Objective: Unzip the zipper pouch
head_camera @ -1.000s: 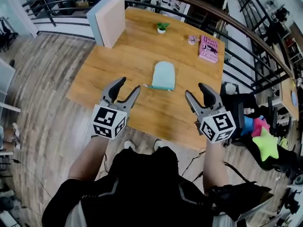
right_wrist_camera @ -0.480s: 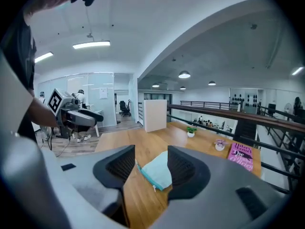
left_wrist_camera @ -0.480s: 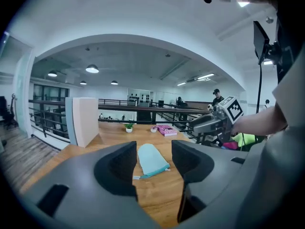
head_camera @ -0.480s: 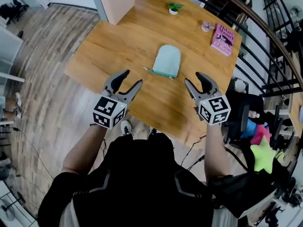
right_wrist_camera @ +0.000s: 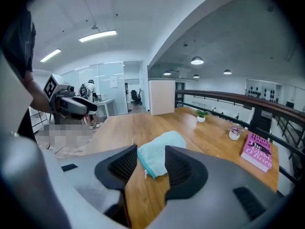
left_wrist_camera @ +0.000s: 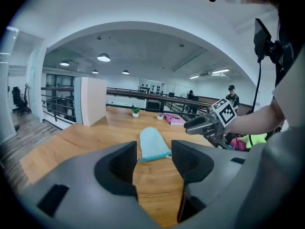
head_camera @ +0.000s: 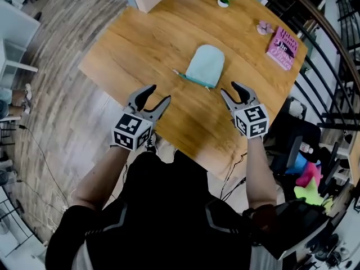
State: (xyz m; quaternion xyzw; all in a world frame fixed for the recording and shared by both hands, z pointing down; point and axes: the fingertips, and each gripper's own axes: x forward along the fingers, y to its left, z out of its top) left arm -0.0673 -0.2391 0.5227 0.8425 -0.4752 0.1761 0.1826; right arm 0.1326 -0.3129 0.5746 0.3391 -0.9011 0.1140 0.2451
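The zipper pouch (head_camera: 205,65) lies flat near the middle of the bench (head_camera: 140,44), well apart from both tools. Its rounded end points away from the person and its straight zipped end faces them.

The left tool (head_camera: 159,93) hangs over the near edge of the bench with its jaws wide and nothing between them. The right tool (head_camera: 230,89) has just been narrowing its jaws, though they stand apart. They hold nothing, and in the right gripper view the pouch shows only beyond them.

The pouch looks like soft, light fabric, limp and probably empty or nearly so. It is likely to slide or bunch on the smooth wood if tugged from one side only. The darker teal zipper (head_camera: 194,79) runs along the near edge. A small pale tab at its right end (right_wrist_camera: 145,173) seems to be the pull, though it is too small to be sure.

A sound hold would have the left tool pinching the fabric corner at the zipper's left end to anchor it. The right tool would nip the pull with its fingertips. The pull would then be drawn along the seam, low and level, so the cloth stays taut rather than lifting.
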